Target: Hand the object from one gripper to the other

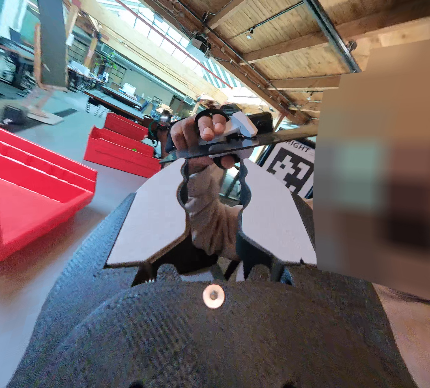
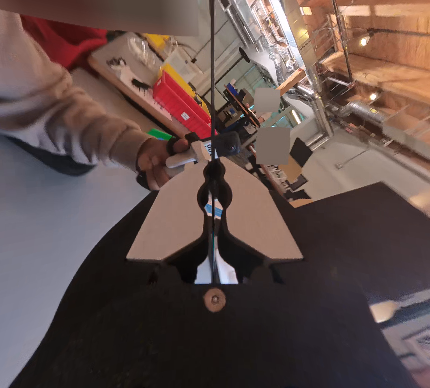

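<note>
Pinching, between the pressed-together fingers [image 2: 246,202] of the right gripper [image 2: 213,167], a thin black flat sheet [image 2: 212,74], seen edge-on and projecting well past the fingertips. Holding the left gripper [image 1: 214,162] opposite, fingers [image 1: 158,214] spread, with the sheet lying just beyond their tips and not yet between them. Probably risking a dropped or twisted sheet: letting go on the right before closing on the left, or closing askew on so thin an edge and levering it out of the pinch.
</note>
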Tool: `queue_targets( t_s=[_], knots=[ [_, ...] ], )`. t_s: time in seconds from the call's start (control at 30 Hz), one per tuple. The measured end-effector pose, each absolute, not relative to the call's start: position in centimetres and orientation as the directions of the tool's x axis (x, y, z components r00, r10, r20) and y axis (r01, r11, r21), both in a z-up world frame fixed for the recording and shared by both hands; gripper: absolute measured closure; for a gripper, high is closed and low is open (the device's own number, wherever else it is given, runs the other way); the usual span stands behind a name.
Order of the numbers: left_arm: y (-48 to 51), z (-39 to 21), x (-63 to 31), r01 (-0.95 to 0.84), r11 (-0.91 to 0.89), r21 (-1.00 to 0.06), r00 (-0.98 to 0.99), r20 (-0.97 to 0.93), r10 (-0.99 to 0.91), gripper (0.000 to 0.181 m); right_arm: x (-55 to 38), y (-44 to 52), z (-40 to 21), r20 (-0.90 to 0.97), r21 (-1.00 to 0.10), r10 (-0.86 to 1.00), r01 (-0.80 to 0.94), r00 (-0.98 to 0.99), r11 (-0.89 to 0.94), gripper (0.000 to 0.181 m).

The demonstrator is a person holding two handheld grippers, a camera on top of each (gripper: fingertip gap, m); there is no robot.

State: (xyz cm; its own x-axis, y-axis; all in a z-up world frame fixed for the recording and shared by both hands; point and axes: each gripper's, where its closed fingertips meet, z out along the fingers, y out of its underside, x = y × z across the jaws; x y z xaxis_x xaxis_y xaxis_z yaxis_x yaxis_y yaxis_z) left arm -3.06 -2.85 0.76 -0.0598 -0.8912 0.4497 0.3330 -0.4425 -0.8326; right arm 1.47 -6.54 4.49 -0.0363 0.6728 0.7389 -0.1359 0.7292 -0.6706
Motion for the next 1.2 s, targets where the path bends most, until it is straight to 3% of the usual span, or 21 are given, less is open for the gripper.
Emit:
queue_targets(
  t_s=[0.17, 0.27, 0.3, 0.37, 0.5, 0.7, 0.87, 1.1, 1.2],
  knots=[
    [-3.0, 0.6, -2.9, 0.197, -0.087, -0.976, 0.240, 0.134, -0.961, 0.140, 0.7, -4.7, 4.1, 0.483, -0.873, 0.862, -0.165, -0.153, 0.459, 0.179],
    [-3.3, 0.4, -2.2, 0.082, 0.095, -0.992, 0.350, -0.060, -0.935, 0.158, -0.8, -4.5, 2.5, 0.360, -0.932, 0.900, -0.135, -0.245, 0.336, 0.179],
    [-3.4, 0.1, -2.1, 0.029, 0.170, -0.985, 0.372, -0.147, -0.916, 0.176, -1.2, -4.1, 2.4, 0.327, -0.944, 0.913, -0.137, -0.243, 0.301, 0.179],
    [-3.3, -0.1, -2.5, -0.091, 0.307, -0.947, 0.418, -0.316, -0.852, 0.179, -1.6, -3.0, 2.2, 0.260, -0.964, 0.939, -0.110, -0.226, 0.240, 0.174],
    [-1.8, -0.5, -4.5, -0.417, 0.561, -0.715, 0.473, -0.698, -0.537, 0.179, -0.9, -0.6, 2.7, 0.181, -0.981, 0.973, -0.094, -0.143, 0.168, 0.156],
    [-1.3, 0.2, -6.5, -0.651, 0.663, -0.371, 0.382, -0.914, -0.135, 0.180, 0.4, 0.1, 2.5, -0.245, -0.959, 0.882, -0.035, -0.403, -0.283, 0.148],
    [-0.9, -1.3, -6.0, -0.768, 0.630, -0.117, 0.183, -0.982, 0.041, 0.179, -1.5, 2.6, 0.4, -0.494, -0.842, 0.755, 0.021, -0.431, -0.538, 0.150],
    [-0.8, -2.9, -4.7, -0.812, 0.567, 0.137, -0.035, -0.982, 0.187, 0.179, -3.8, 1.6, -2.9, -0.590, -0.802, 0.706, 0.187, -0.392, -0.567, 0.159],
    [-0.8, -3.3, -4.4, -0.815, 0.555, 0.169, -0.071, -0.979, 0.193, 0.179, -3.6, 1.2, -2.6, -0.591, -0.798, 0.682, 0.185, -0.432, -0.574, 0.170]
  ],
)
